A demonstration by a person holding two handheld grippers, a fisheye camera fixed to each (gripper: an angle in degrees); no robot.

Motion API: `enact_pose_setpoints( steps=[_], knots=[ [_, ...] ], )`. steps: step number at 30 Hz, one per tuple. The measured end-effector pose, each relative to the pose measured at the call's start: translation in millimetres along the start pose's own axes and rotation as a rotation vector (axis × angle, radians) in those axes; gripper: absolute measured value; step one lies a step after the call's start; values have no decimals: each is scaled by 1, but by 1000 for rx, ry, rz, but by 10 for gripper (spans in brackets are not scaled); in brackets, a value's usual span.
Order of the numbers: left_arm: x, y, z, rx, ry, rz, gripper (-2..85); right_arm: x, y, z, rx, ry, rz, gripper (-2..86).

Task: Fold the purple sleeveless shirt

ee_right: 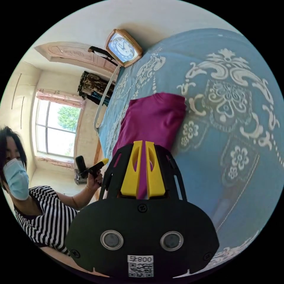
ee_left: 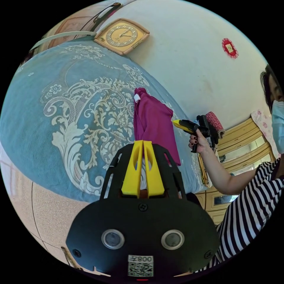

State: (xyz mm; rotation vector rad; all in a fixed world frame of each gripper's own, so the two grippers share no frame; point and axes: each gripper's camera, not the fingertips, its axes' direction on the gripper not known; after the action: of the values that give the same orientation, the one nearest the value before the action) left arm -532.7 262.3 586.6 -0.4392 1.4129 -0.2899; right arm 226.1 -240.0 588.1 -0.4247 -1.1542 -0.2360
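Note:
The purple sleeveless shirt is bunched and doubled over, held up over a blue bedspread with a cream floral pattern. A white tag shows at its far end. My left gripper has its yellow jaws closed on one edge of the cloth. In a hand off to the side, my right gripper touches the shirt's other edge with its yellow tip. In the right gripper view, the right gripper pinches the shirt, and the left gripper is in the person's other hand.
A framed clock lies at the bed's far edge against the white wall. The person, in a striped top, stands beside the bed by wooden furniture. A window and a dark pile are beyond the bed.

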Motion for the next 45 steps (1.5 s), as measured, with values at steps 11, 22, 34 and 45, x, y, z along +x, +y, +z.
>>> enact_pose_setpoints(
  steps=[11, 22, 34, 45],
  knots=[
    [-14, -7, 5, -117, 71, -5, 28, 31, 140, -7, -98, -132, 236, 69],
    [-34, -19, 43, -283, 382, -56, 67, 58, 168, -24, -71, -338, 285, 24],
    [-75, -42, 106, -315, 764, -373, 83, 65, 202, -55, -39, -448, 277, 19],
    [-102, -51, 108, -260, 738, -431, 32, 77, 242, -71, -10, -470, 319, 43]
  ],
)
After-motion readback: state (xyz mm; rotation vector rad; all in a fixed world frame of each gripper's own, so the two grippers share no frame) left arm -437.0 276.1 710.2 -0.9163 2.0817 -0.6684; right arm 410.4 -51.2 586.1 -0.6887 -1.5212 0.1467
